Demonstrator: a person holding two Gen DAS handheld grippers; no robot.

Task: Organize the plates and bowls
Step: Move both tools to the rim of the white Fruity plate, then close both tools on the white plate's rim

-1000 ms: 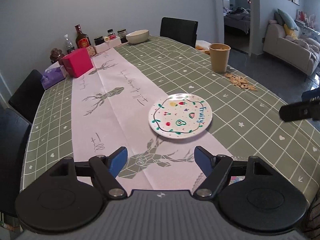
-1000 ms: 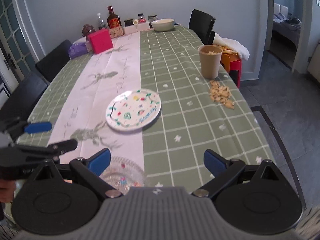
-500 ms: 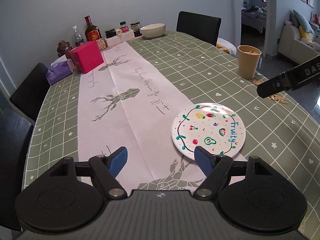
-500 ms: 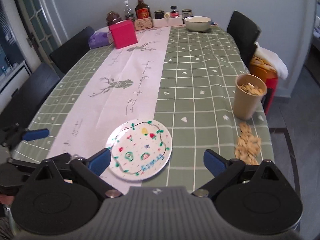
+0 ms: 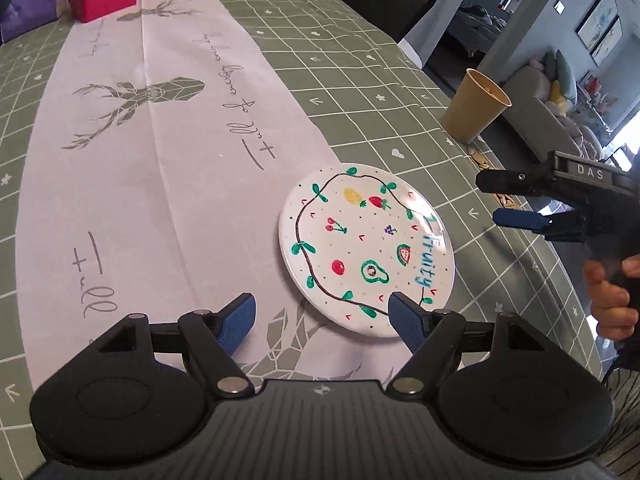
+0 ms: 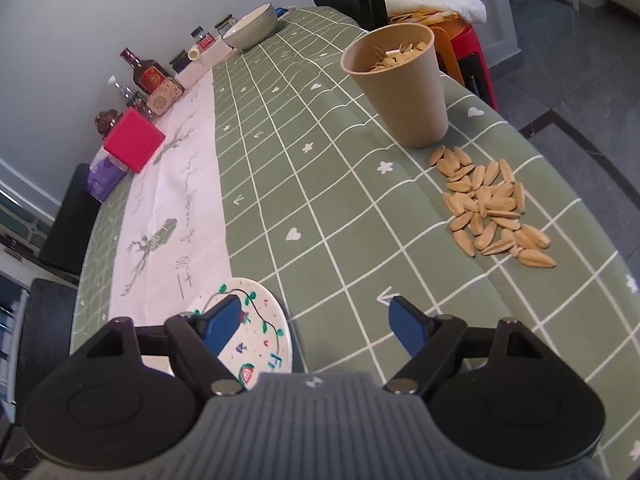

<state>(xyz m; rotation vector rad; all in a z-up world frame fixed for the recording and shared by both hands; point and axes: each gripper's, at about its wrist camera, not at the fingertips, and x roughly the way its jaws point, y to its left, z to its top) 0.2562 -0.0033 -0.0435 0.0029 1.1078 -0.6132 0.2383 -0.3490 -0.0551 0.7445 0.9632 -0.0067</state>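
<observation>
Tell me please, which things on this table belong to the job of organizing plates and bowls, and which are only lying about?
Belong to the job:
- fruit-pattern plate
- bowl at the far end

Only lying about:
- paper cup with seeds
- loose seeds
- pink box
- purple tissue pack
- bottle
- jars

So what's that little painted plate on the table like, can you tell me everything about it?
The plate is round, white and glossy, ceramic by the look. Painted on it are a dark vine ring with green leaves, small fruits (cherries, strawberry, watermelon, avocado) and the blue word "Fruity". It is empty and lies flat, partly on the white runner and partly on the green checked cloth. No gripper grips it.
</observation>
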